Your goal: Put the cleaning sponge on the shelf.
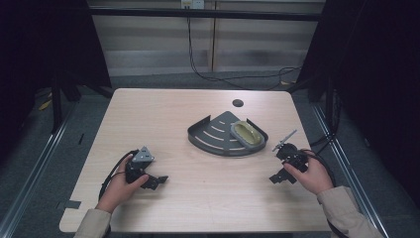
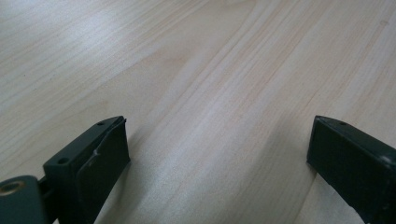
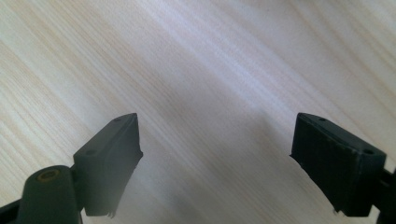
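Dark corner rack sits mid-bench, toward far right; yellowish oval dish lies in its right part, long axis running near-left to far-right

Right tool nearer: dish lies ahead and slightly left of it. Left tool well apart, rack ahead to right

Both tools low over bench, jaws spread wide, holding nothing

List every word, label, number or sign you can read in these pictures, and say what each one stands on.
None: no readable text in any view.
The dark corner rack, the yellowish dish in it, the wooden table and both tools, left tool and right tool, bear no legible marks.
The pale wall plate at the top is too small to read.
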Available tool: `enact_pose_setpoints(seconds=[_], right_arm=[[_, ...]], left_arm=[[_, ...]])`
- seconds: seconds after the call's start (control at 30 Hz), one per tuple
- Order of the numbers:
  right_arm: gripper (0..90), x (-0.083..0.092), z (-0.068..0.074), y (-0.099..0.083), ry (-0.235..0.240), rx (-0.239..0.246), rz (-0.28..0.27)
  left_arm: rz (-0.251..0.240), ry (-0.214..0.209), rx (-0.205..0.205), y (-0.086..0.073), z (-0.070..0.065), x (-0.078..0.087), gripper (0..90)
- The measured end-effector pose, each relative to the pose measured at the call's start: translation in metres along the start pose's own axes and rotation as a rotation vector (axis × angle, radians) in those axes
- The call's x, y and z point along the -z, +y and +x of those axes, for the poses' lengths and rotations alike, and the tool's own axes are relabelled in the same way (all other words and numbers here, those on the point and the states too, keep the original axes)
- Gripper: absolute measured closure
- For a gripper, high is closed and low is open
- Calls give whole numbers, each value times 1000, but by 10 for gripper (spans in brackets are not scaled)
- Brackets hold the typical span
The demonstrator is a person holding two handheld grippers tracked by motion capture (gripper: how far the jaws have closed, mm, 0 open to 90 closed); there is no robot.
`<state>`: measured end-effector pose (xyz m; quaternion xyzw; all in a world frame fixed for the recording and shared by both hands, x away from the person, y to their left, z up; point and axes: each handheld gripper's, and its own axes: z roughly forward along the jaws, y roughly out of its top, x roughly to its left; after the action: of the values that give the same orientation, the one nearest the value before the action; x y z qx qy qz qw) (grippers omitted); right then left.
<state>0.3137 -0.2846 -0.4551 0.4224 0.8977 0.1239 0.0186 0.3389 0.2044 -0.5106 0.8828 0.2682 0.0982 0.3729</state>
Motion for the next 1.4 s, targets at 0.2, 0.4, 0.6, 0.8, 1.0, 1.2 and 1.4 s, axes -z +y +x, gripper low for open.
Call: enact_pose_setpoints(seconds=[0.2, 0.4, 0.6, 0.8, 1.0, 1.2, 1.4], right_arm=[[151, -6, 2, -9, 7, -9, -7], [151, -11, 3, -18, 6, -20, -17], [141, -17, 3, -27, -16, -23, -27], [131, -17, 4, -36, -23, -17, -76], [95, -20, 7, -47, -43, -3, -154], [92, -22, 7, -53, -48, -9, -216], [88, -25, 8, -62, -58, -36, -314]], left_arm=[[0, 0, 1, 0, 0, 0, 50], [0, 0, 1, 0, 0, 0, 50], [-1, 0, 1, 0, 0, 0, 50], [0, 0, 0, 0, 0, 0, 50], [-1, 0, 1, 0, 0, 0, 50], [-1, 1, -1, 0, 0, 0, 50], [0, 4, -5, 0, 0, 0, 50]])
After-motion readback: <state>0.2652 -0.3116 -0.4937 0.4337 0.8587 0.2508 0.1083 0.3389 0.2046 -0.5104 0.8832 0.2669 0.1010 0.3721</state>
